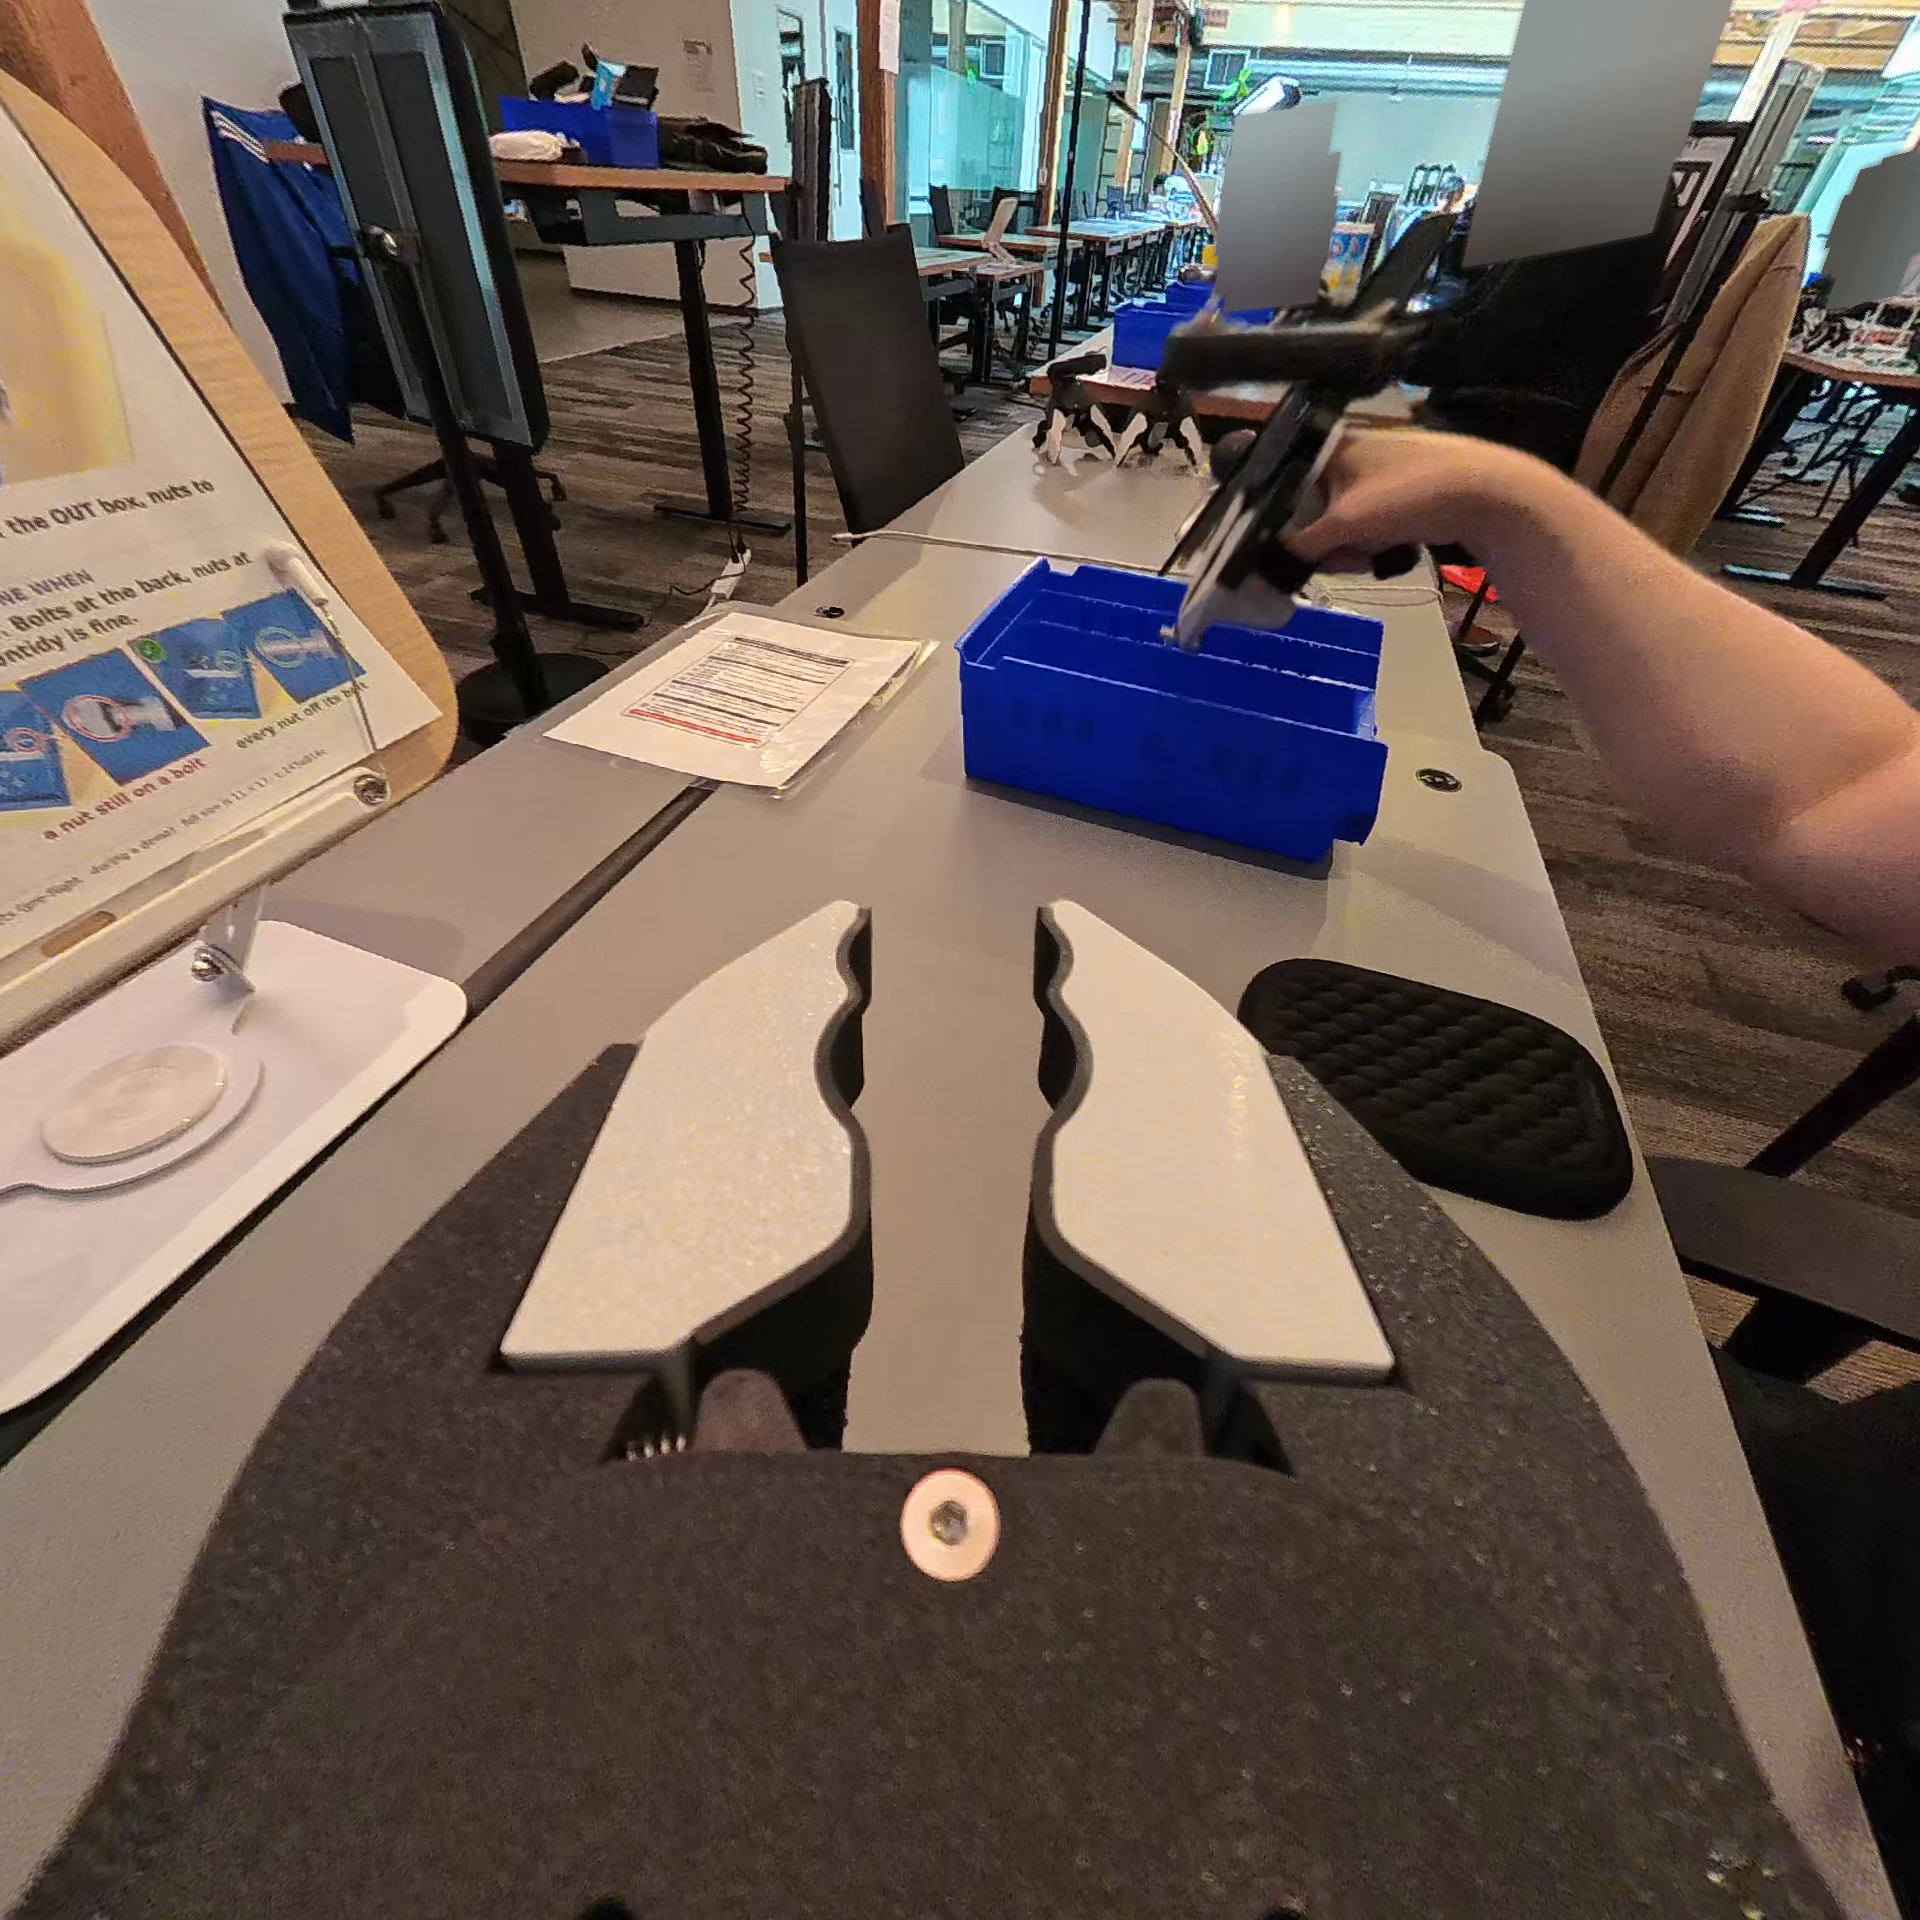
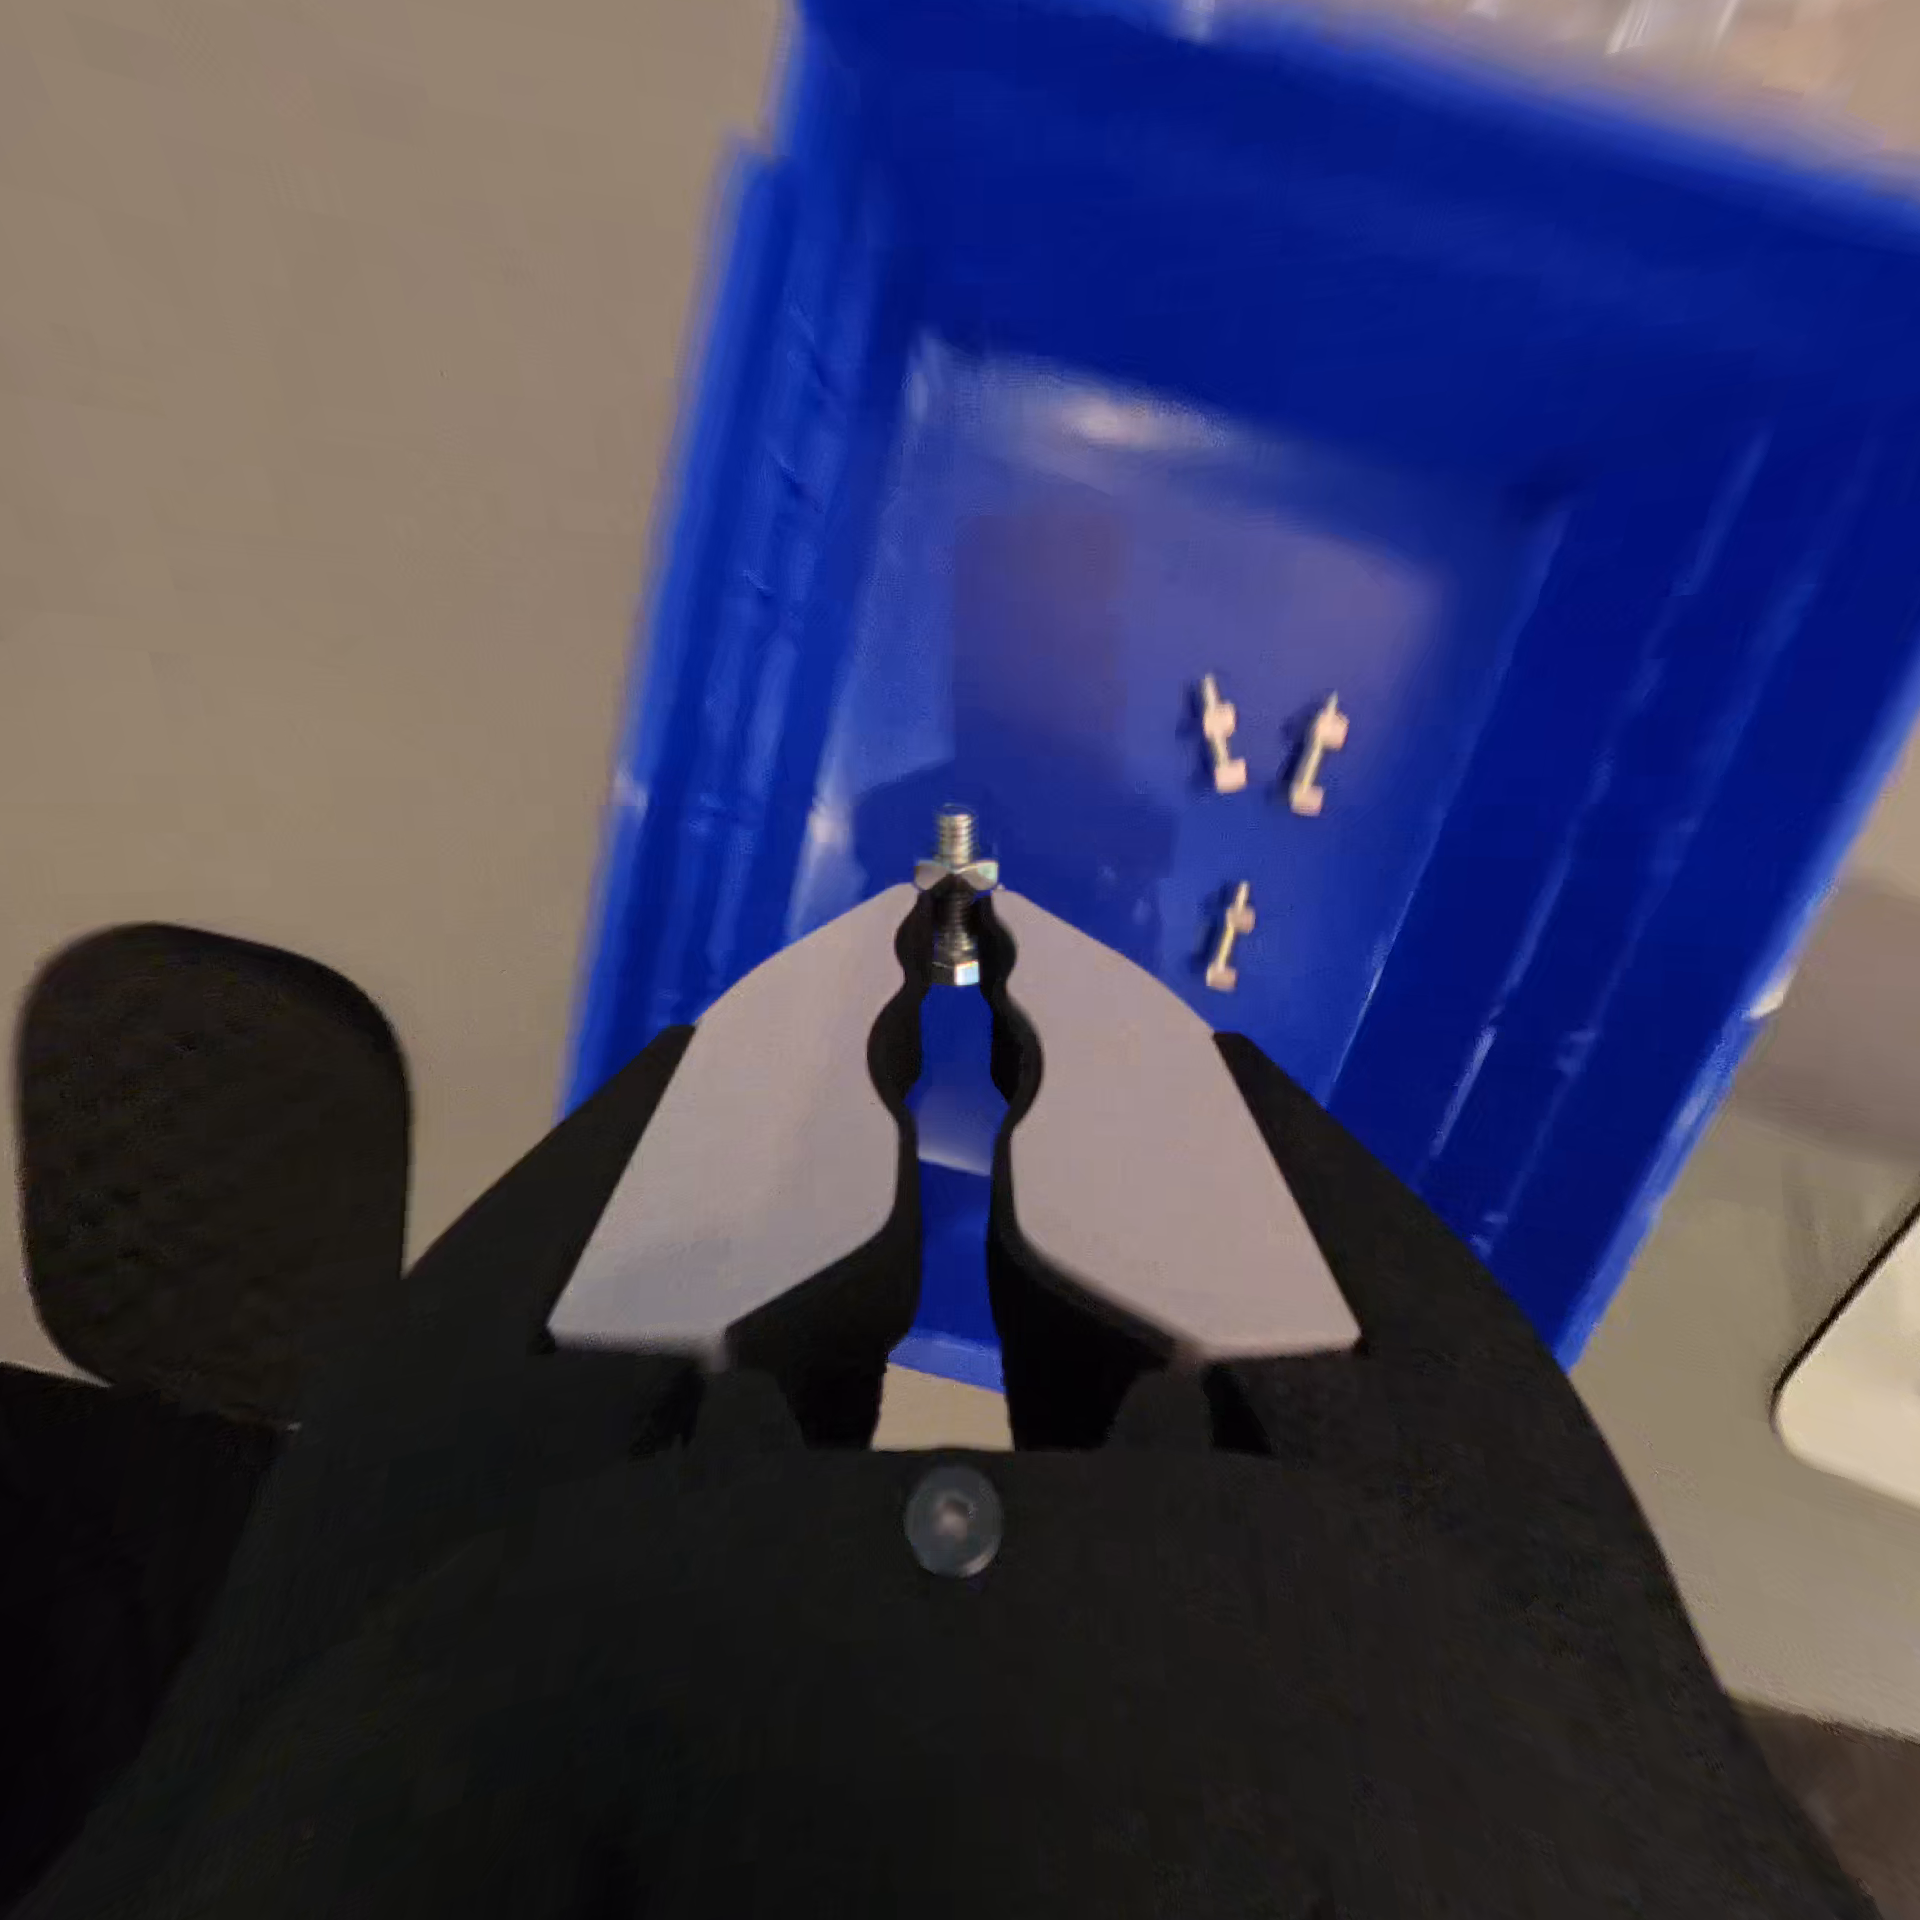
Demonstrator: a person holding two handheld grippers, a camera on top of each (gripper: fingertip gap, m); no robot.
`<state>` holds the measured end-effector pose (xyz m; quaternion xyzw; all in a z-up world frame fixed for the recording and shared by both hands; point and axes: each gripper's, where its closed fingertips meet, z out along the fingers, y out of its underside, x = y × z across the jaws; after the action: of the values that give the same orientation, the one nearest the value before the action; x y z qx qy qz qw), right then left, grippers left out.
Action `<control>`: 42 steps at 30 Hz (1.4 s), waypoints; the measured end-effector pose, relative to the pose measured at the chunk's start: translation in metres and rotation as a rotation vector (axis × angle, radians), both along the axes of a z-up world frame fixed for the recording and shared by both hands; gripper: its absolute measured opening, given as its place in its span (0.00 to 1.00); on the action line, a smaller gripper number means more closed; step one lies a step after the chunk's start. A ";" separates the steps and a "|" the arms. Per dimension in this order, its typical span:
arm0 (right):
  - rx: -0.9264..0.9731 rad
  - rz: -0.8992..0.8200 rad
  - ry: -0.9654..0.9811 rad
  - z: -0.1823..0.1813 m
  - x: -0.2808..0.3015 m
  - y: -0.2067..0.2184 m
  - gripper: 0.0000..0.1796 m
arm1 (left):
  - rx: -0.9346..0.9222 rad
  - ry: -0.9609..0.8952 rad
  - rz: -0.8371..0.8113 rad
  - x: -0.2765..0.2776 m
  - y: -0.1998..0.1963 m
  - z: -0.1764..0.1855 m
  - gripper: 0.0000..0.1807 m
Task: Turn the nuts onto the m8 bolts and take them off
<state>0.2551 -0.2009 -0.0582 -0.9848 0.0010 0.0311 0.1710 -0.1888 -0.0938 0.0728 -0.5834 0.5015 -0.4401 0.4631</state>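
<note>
My right gripper (image 2: pixel 954 914) is shut on a silver bolt (image 2: pixel 956 902) with a nut (image 2: pixel 957 871) threaded on it, and holds it over the open blue bin (image 2: pixel 1351 260). Three more bolts with nuts (image 2: pixel 1224 732) lie on the bin floor to the right. In the left wrist view the right gripper (image 1: pixel 1184 632) dips into the blue bin (image 1: pixel 1143 727), held by a hand. My left gripper (image 1: pixel 951 935) is open and empty, low over the grey table (image 1: pixel 727 862), short of the bin.
A black padded rest (image 1: pixel 1444 1081) lies right of the left gripper. An instruction board on a white stand (image 1: pixel 156 675) is at the left, a laminated sheet (image 1: pixel 748 691) left of the bin. Chairs and desks stand beyond the table's far edge. Spacing between my two grippers at the tips: around 50 cm.
</note>
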 end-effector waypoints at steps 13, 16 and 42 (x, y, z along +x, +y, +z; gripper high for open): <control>-0.329 -0.021 0.006 -0.094 0.018 -0.010 0.04 | 0.022 0.088 -0.067 0.023 -0.026 -0.015 0.16; -0.368 -0.022 -0.020 -0.099 0.022 -0.011 0.04 | 0.046 0.108 -0.069 0.027 -0.030 -0.018 0.15; -0.084 -0.087 -0.128 -0.040 0.134 -0.052 0.24 | 0.073 0.050 0.374 -0.133 -0.047 0.047 0.14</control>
<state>0.3887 -0.2525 -0.0979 -0.9901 0.0342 -0.0394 0.1302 -0.3216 -0.1410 0.1198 -0.6600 0.4114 -0.3131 0.5451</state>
